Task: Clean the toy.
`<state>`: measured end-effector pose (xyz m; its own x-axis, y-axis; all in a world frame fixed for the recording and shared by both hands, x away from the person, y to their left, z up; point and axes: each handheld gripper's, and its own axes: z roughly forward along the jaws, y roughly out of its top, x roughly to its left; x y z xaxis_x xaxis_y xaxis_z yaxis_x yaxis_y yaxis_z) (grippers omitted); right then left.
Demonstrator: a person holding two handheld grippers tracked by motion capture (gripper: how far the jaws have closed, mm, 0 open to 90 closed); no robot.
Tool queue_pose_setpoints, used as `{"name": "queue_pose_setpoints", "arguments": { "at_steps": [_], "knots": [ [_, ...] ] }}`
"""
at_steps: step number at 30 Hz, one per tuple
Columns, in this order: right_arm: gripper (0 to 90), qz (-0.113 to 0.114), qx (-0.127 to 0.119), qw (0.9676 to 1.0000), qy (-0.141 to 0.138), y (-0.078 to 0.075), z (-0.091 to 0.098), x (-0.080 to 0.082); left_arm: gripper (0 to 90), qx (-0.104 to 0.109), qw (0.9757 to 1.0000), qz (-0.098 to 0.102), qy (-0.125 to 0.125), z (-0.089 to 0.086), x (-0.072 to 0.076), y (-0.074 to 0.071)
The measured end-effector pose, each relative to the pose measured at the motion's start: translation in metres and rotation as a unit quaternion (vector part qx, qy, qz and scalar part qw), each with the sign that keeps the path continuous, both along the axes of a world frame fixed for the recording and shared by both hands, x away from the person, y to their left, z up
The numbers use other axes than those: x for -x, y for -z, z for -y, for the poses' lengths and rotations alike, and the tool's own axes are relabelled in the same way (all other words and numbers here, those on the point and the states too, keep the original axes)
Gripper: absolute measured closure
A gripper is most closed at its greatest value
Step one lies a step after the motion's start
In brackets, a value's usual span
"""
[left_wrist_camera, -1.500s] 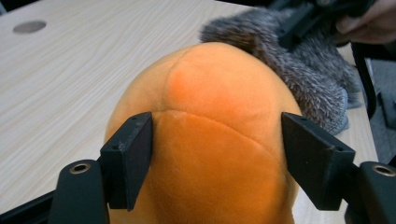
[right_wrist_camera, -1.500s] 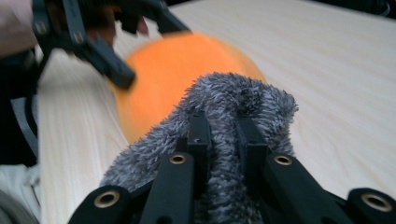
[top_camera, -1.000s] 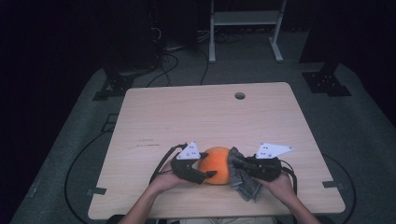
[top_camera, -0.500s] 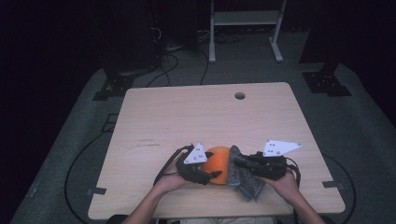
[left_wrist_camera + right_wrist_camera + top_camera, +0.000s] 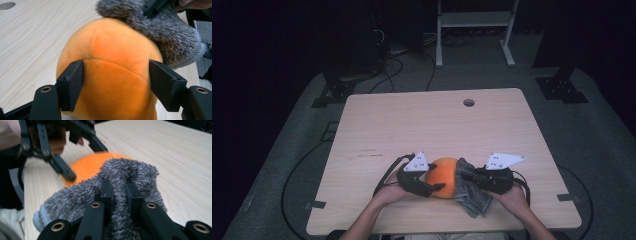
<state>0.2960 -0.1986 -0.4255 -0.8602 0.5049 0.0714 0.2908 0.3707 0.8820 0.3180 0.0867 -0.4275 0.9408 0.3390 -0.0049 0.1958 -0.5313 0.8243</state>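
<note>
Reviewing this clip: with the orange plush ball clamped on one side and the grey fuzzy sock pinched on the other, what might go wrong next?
1. The left gripper presses only the near part of the round orange plush ball; the soft ball may squirt out.
2. The right gripper pinches just a fold of the grey fuzzy sock; the fabric might slip free when pulled over the ball.
3. Both sit close to the table's near edge, so a dropped item may fall off.

In the left gripper view the bottom edge cuts off the orange plush ball [image 5: 110, 75], and the grey fuzzy sock [image 5: 160, 32] hides its far side.
</note>
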Motion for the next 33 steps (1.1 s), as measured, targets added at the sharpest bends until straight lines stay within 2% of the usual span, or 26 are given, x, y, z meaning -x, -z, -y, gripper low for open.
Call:
{"name": "queue_pose_setpoints", "arguments": {
  "at_steps": [4,8,10,14,17,19,21,22,24,25,27,30,33],
  "knots": [
    [78.9,-0.021,0.014,0.9996,0.014,0.012,0.014,0.003,30.6,0.005,0.9998,-0.013,-0.011,-0.004,-0.004,0.002],
    [78.8,-0.040,0.040,0.9982,0.019,0.023,0.022,0.008,30.8,0.014,0.9993,-0.025,-0.024,-0.008,-0.009,0.003],
    [78.8,-0.040,0.022,0.9988,0.019,0.021,0.025,0.010,30.4,0.016,0.9994,-0.022,-0.023,-0.009,-0.009,0.003],
    [78.8,-0.013,-0.015,0.9998,0.004,0.002,0.019,0.010,30.2,0.005,0.9999,0.005,-0.009,0.000,-0.003,-0.001],
    [78.7,0.009,-0.023,0.9997,-0.006,-0.012,0.007,0.006,30.9,-0.008,0.9995,0.029,0.005,0.009,0.003,-0.004],
    [78.7,0.011,-0.025,0.9996,-0.010,-0.015,-0.001,0.001,30.0,-0.012,0.9993,0.034,0.010,0.010,0.006,-0.004],
    [78.8,0.006,-0.012,0.9999,-0.009,-0.011,-0.006,-0.003,25.1,-0.002,0.9996,0.027,0.009,0.006,0.004,-0.004],
    [78.8,0.002,-0.016,0.9998,-0.010,-0.008,-0.007,-0.005,20.1,0.001,0.9998,0.020,0.001,0.003,0.001,-0.004],
    [78.9,0.004,-0.012,0.9999,-0.008,-0.006,-0.007,-0.004,8.8,0.010,0.9997,-0.004,-0.020,-0.001,-0.005,-0.002],
    [78.8,0.004,-0.012,0.9999,-0.007,-0.006,-0.006,-0.003,7.9,0.016,0.9995,-0.021,-0.020,-0.002,-0.008,0.000],
    [78.8,0.001,-0.011,0.9999,-0.006,-0.004,-0.004,-0.003,11.3,0.021,0.9989,-0.040,-0.011,0.000,-0.010,0.004],
    [78.8,-0.005,-0.009,0.9999,-0.001,0.000,0.001,-0.002,24.1,0.023,0.9991,-0.031,-0.015,0.001,-0.008,0.004],
    [78.7,-0.002,0.010,0.9999,0.008,0.002,0.009,-0.001,33.5,0.026,0.9992,-0.022,-0.022,0.000,-0.006,0.001]
  ]
}}
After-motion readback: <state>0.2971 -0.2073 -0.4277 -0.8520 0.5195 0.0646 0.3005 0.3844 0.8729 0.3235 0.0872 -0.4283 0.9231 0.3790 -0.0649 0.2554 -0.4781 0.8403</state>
